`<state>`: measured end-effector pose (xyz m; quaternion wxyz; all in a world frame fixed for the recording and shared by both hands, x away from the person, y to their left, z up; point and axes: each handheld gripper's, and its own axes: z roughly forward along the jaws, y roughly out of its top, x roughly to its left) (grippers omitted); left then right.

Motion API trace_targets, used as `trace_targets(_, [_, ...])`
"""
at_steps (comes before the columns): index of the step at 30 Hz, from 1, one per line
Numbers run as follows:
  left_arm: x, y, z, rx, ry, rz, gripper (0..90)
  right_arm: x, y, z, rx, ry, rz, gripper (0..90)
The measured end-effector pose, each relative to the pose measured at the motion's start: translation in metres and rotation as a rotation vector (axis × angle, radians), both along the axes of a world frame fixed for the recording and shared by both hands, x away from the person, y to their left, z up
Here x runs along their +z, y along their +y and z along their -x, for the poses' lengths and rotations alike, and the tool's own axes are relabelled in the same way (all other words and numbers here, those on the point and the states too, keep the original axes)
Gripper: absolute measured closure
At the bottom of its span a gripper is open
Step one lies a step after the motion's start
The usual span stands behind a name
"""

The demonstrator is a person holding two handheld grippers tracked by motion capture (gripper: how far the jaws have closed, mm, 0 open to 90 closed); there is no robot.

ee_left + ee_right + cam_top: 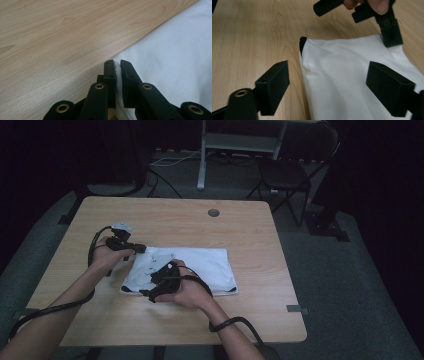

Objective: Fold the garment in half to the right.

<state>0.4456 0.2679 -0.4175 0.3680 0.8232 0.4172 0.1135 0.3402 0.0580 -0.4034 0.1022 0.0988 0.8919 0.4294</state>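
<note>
A folded white cloth (pixel 205 265) with dark corners lies flat on the wooden table (pixel 175 215). My left gripper (pixel 134 249) is at the cloth's far left corner. In the left gripper view, that gripper (pixel 118 64) is shut on the edge of the white cloth (pixel 175 50), which bunches between its black jaws. My right gripper (pixel 152 295) hovers over the cloth's near left corner. In the right gripper view, the right gripper (pixel 329 82) stands wide open, with the cloth (pixel 342 75) lying below and between its jaws, untouched by the pads. The left gripper (pixel 390 37) pinches the far corner there.
A round cable hole (pixel 213 212) sits near the table's far edge. Behind the table stand a black folding chair (pixel 285 172) and a white desk frame (pixel 202 160). A grey tab (pixel 297 309) marks the right front edge. Cables trail from both grippers.
</note>
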Motion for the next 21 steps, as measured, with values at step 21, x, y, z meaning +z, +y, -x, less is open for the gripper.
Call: trace_targets(21, [-0.001,-0.002,0.003,-0.007,-0.002,-0.027,84.1,-0.020,0.039,-0.001,0.086,0.008,0.043,33.7])
